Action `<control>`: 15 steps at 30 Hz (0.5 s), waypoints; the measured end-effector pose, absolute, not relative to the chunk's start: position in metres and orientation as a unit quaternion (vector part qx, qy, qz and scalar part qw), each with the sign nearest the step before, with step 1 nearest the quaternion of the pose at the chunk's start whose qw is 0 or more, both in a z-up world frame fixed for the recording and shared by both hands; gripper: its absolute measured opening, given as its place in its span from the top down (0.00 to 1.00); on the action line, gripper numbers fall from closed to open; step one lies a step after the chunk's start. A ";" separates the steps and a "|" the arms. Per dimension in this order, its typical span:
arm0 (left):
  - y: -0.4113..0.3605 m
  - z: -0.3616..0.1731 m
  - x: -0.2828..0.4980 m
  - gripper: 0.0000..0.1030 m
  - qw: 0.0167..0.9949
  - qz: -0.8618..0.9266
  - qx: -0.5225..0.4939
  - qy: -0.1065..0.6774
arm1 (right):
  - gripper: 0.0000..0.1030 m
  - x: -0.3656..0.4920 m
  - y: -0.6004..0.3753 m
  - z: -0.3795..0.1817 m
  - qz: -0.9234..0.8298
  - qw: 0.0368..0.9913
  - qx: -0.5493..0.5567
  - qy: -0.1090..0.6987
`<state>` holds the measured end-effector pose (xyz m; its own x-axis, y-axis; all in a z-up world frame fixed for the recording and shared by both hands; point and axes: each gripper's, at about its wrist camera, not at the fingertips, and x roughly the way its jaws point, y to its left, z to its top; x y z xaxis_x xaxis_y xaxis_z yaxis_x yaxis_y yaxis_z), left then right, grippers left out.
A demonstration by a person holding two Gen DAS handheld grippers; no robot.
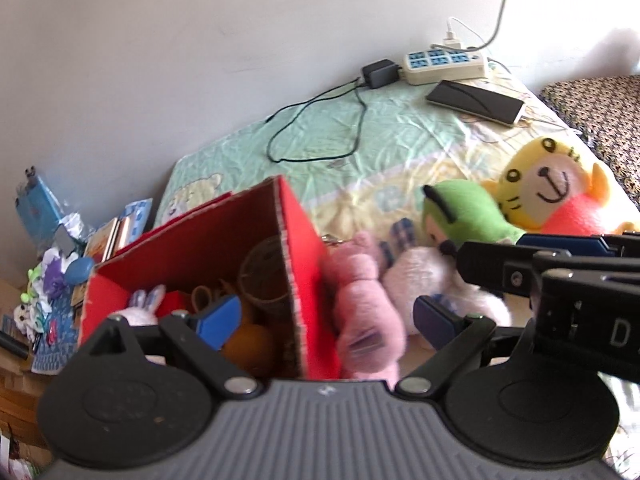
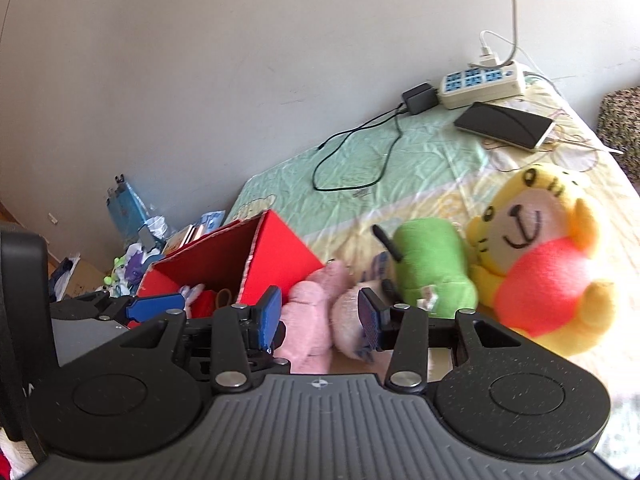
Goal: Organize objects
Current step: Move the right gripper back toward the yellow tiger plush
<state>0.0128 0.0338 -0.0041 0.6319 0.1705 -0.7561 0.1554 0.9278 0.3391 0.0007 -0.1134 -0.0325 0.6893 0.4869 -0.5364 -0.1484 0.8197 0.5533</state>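
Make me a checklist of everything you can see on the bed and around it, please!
Surface: bed sheet, green and yellow, wrinkled.
Job's things: red cardboard box already holding a small bunny toy; pink plush, green plush and yellow tiger plush lie beside it on the bed.
Clutter: phone near the wall; pile of small items beyond the bed's end.
Grippers: left hand-held gripper open, over the box edge; right hand-held gripper open, around nothing.
Cables: power strip, black adapter with loose black cord.
Surroundings: plain wall.
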 end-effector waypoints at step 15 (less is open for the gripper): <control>-0.018 -0.021 0.025 0.08 0.871 -0.045 0.207 0.443 | 0.56 0.003 -0.168 -0.045 0.124 0.887 0.270 0.352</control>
<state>0.0251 -0.0180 -0.0206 0.6035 0.1048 -0.7905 0.2617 0.9104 0.3204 0.0032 -0.1685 -0.0454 0.7208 0.4109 -0.5581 -0.0297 0.8228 0.5675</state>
